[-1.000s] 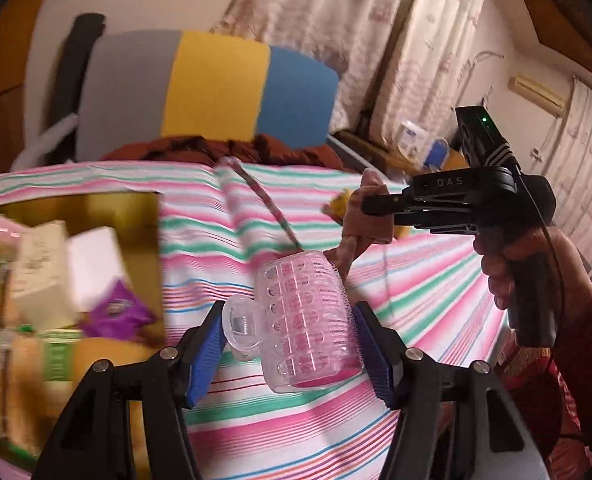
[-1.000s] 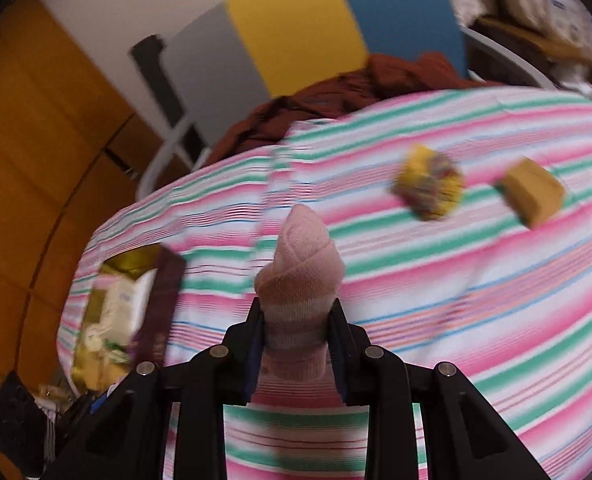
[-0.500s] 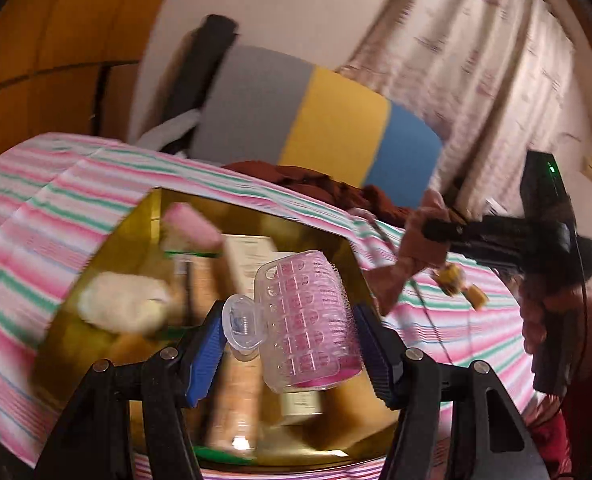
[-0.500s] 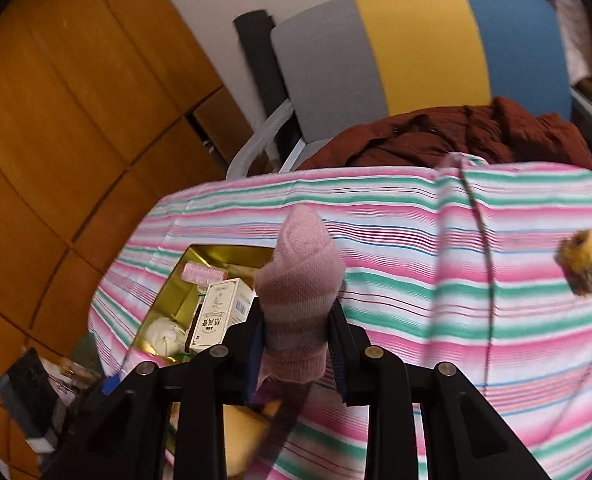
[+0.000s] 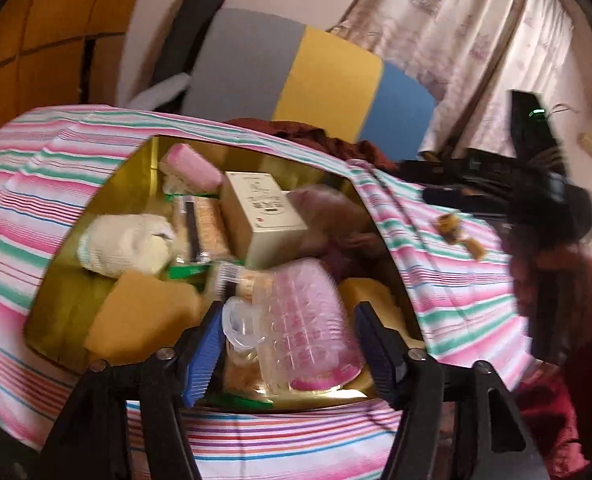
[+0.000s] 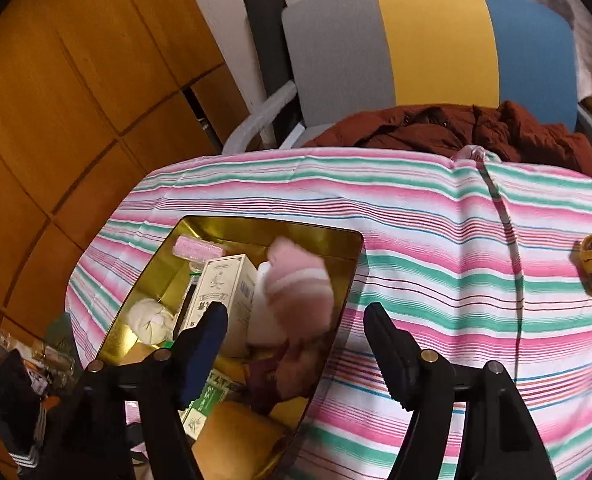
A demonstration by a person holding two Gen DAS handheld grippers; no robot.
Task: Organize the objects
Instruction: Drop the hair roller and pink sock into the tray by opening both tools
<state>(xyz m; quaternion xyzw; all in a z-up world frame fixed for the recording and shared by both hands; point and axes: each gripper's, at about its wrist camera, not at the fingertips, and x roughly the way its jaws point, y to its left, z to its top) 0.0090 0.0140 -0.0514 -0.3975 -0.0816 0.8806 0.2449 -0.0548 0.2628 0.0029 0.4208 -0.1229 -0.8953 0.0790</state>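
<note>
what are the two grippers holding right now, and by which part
Nothing is gripped. The right gripper, jaws opening, has dropped the pink sock into the gold tin. The left gripper, jaws opening, no longer presses the pink roller between them.

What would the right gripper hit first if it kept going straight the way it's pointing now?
Probably the rolled pink sock, blurred and clear of the opening right gripper, just ahead between its fingers over the gold tin. Depth is hard to judge; beyond it lie the tin's contents.

Grey-yellow-blue chair behind table, brown jacket on seat; wood panelling left, curtains right
</note>
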